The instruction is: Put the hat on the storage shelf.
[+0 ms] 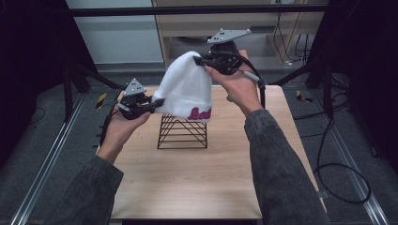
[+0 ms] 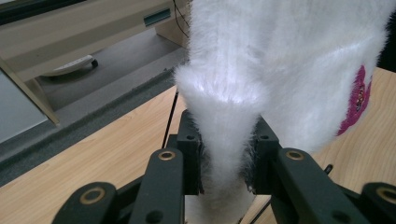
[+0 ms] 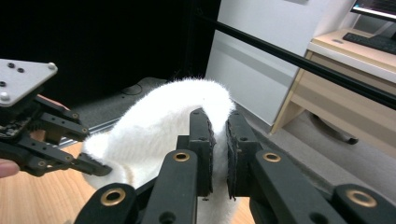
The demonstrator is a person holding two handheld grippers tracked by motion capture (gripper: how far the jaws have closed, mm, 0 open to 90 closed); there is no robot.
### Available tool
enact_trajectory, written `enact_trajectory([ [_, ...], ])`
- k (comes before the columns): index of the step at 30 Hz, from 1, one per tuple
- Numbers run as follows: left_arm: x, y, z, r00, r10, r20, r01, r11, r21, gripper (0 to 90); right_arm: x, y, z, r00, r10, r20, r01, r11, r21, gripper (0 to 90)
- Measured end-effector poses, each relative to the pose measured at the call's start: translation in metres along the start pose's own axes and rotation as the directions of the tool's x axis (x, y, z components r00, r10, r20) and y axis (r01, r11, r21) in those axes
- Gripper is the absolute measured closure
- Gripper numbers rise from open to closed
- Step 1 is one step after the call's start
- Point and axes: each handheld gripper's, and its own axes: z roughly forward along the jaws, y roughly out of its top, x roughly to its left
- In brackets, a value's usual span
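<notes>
1. Wooden desk (image 1: 197, 178) is carrying the black wire stand (image 1: 182, 132), likely the hat's target.
2. You are suspending the white beanie (image 1: 185, 86) above it.
3. Left hand-held gripper (image 1: 157, 103) is pinching its cuff; right hand-held gripper (image 1: 199, 60) is clamping the crown, spreading it.

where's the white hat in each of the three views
High view: the white hat hangs upper centre, above the black wire stand, held between both tongs.
Left gripper view: it covers the upper centre and right, its brim pinched between this view's own jaws.
Right gripper view: it sits centre-left, behind this view's own jaws.
Shared landmark: the wooden table.
</notes>
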Motion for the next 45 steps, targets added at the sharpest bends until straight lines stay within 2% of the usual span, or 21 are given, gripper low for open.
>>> enact_trajectory([
  [8,0.006,-0.011,0.000,0.9996,-0.024,-0.012,0.024,0.9997,0.008,71.6,0.006,-0.005,0.011,0.9999,-0.004,-0.013,0.004,1.000,0.011,83.2],
  [16,0.006,-0.023,-0.009,0.9994,-0.035,-0.009,0.035,0.9994,-0.008,71.6,0.012,-0.012,0.012,0.9996,-0.007,-0.028,0.007,1.000,0.020,83.1],
  [25,0.013,-0.036,-0.006,0.9983,-0.055,-0.016,0.056,0.9985,0.001,71.6,0.018,-0.020,0.021,0.9994,-0.005,-0.035,0.007,0.999,0.038,82.9],
  [31,0.011,-0.049,-0.008,0.9984,-0.057,-0.005,0.057,0.9984,0.005,71.5,0.023,-0.026,0.024,0.9987,-0.013,-0.049,0.015,0.999,0.051,82.9],
  [34,0.010,-0.056,-0.009,0.9975,-0.070,0.011,0.070,0.9975,0.005,71.3,0.028,-0.030,0.023,0.9983,-0.020,-0.055,0.024,0.998,0.066,82.9],
  [45,0.004,-0.073,0.002,0.9977,-0.054,0.040,0.052,0.9975,0.047,70.7,0.040,-0.041,0.023,0.9969,-0.038,-0.069,0.045,0.993,0.106,82.9],
])
